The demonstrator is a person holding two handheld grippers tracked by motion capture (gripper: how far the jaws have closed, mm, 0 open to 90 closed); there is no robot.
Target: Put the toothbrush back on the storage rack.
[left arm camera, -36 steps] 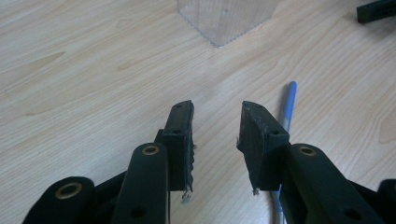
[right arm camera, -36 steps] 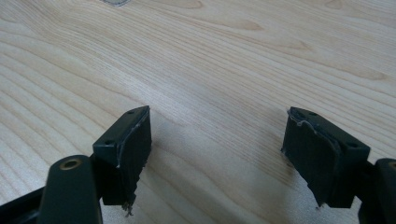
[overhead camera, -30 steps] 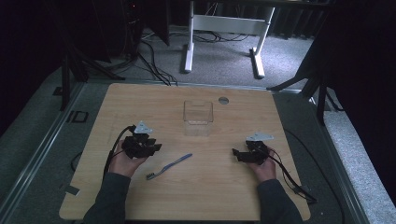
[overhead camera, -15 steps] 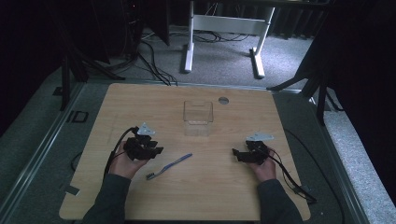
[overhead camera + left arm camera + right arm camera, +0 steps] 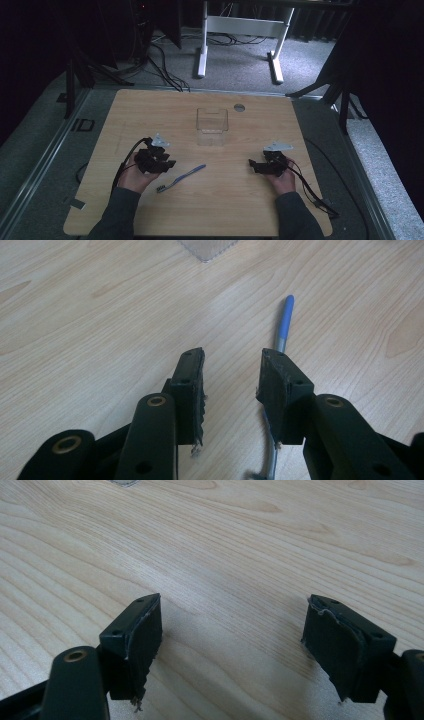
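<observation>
A blue-handled toothbrush [image 5: 181,177] lies slantwise on the wooden table [image 5: 150,110], bristle end toward the person. My left gripper [image 5: 169,164] hovers just left of it, open, with nothing between its jaws. In the left gripper view the toothbrush [image 5: 285,320] runs under the right-hand jaw of the left gripper [image 5: 232,365], and bare wood shows in the gap. My right gripper [image 5: 253,165] rests at the right side of the table, pointing left. In the right gripper view the right gripper [image 5: 232,615] stands wide open over bare wood.
A clear square plastic container [image 5: 212,125] stands upright at the middle of the table, beyond both grippers; its corner [image 5: 207,247] shows in the left gripper view. A round grey grommet [image 5: 239,107] sits near the far edge. Cables trail from both hands.
My left gripper has shifted slightly toward the toothbrush and the near edge. The right gripper has stayed where it was.
</observation>
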